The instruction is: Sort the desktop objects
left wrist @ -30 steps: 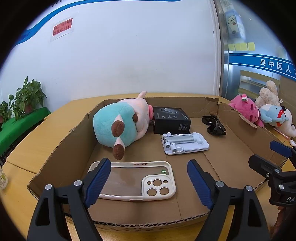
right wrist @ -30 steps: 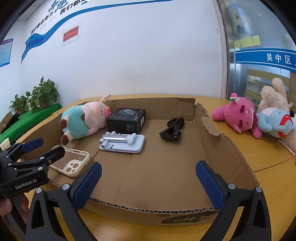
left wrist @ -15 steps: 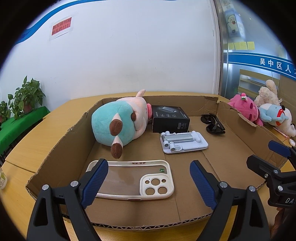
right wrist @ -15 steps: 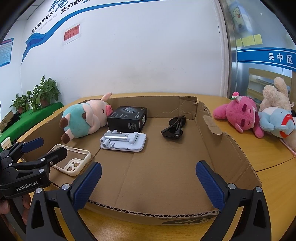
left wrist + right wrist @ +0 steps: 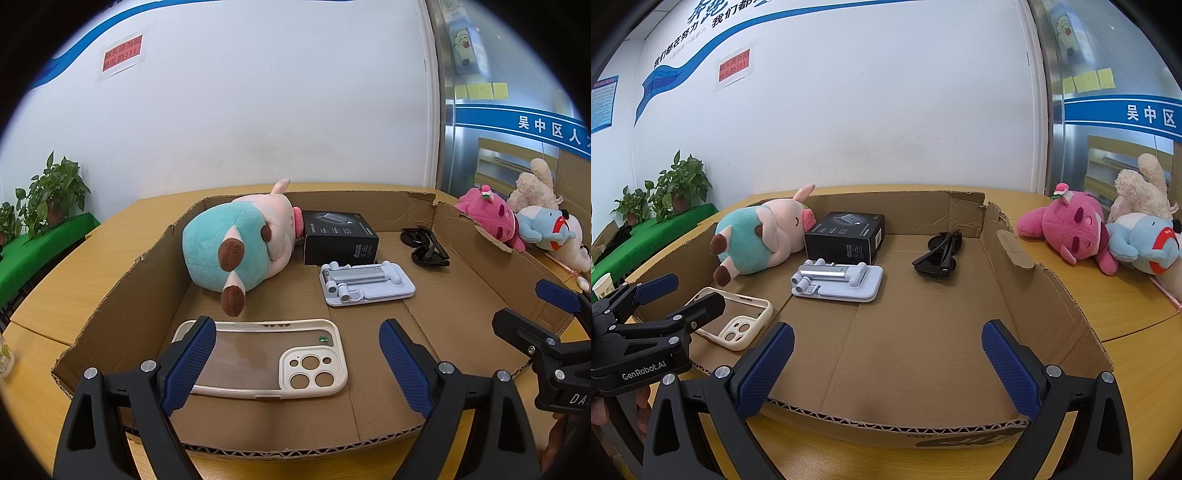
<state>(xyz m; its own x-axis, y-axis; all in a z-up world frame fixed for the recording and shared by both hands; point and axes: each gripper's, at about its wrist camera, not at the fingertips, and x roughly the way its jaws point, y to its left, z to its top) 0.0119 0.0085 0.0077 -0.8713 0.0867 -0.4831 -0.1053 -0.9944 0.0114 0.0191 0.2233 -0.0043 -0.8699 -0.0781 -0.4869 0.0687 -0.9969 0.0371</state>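
Observation:
A shallow cardboard box lies on a wooden table. In it are a cream phone case, a teal-and-pink plush pig, a black carton, a pale phone stand and black sunglasses. My left gripper is open and empty above the box's near edge, over the phone case. My right gripper is open and empty at the near edge, right of the left one.
Outside the box on the right lie a pink plush, a blue plush and a beige plush. Potted plants stand on a green surface at far left. A white wall runs behind the table.
Both grippers have drawn back slightly and tilted, so the box contents sit a little lower and farther in view. Nothing in the box has moved.

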